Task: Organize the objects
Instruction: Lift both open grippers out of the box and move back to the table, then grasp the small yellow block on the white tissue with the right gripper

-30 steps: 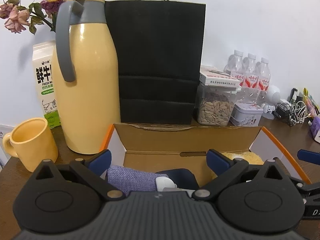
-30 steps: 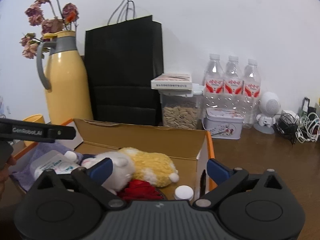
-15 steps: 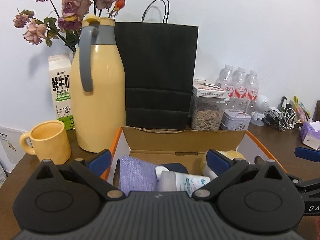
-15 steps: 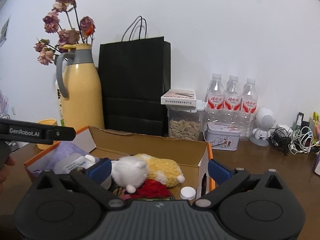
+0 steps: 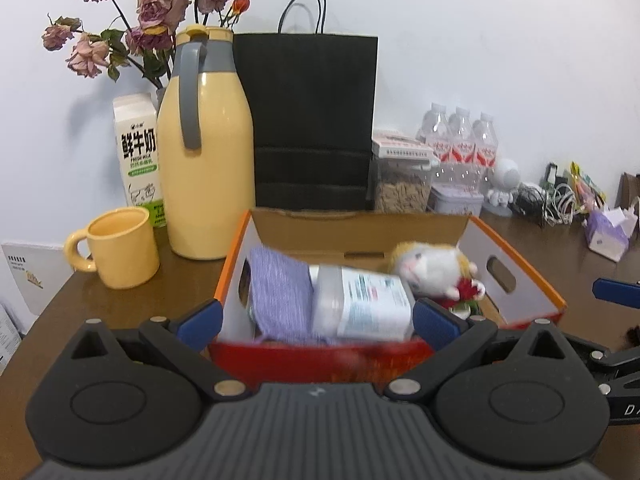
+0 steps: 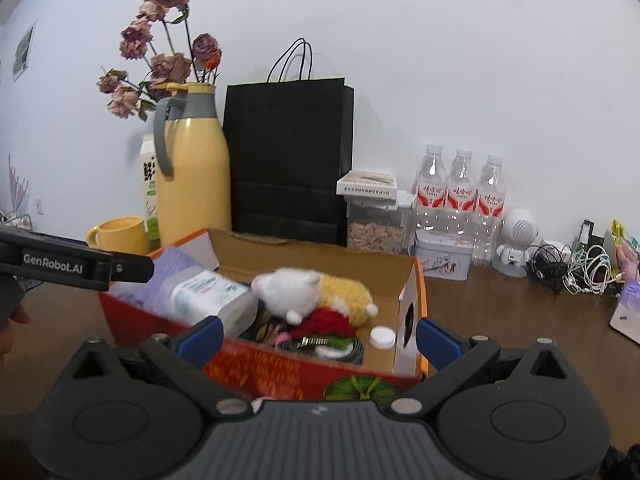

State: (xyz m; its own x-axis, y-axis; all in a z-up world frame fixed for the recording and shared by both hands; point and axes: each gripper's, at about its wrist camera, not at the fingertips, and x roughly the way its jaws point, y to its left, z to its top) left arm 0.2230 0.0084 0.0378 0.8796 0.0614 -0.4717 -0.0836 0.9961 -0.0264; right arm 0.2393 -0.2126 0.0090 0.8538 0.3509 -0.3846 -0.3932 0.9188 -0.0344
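Note:
An open cardboard box (image 5: 360,232) with orange edges and a red front stands on the brown table; it also shows in the right wrist view (image 6: 320,258). Inside lie a purple cloth (image 5: 280,292), a white plastic bottle (image 5: 360,304), a white-and-yellow plush toy (image 5: 432,266) with a red flower (image 6: 328,320), and a small white cap (image 6: 382,338). My left gripper (image 5: 316,320) is open and empty, just in front of the box. My right gripper (image 6: 320,338) is open and empty, before the box's right front corner.
A yellow thermos (image 5: 206,152), yellow mug (image 5: 120,246), milk carton (image 5: 138,152), dried roses (image 5: 152,8) and black paper bag (image 5: 312,120) stand behind the box. A seed jar (image 6: 376,228), water bottles (image 6: 460,192), tin (image 6: 444,258), small robot figure (image 6: 516,240) and cables (image 6: 576,268) are at right.
Both grippers have pulled back and risen from the box, so the whole box and its contents now show. Both stay open and empty.

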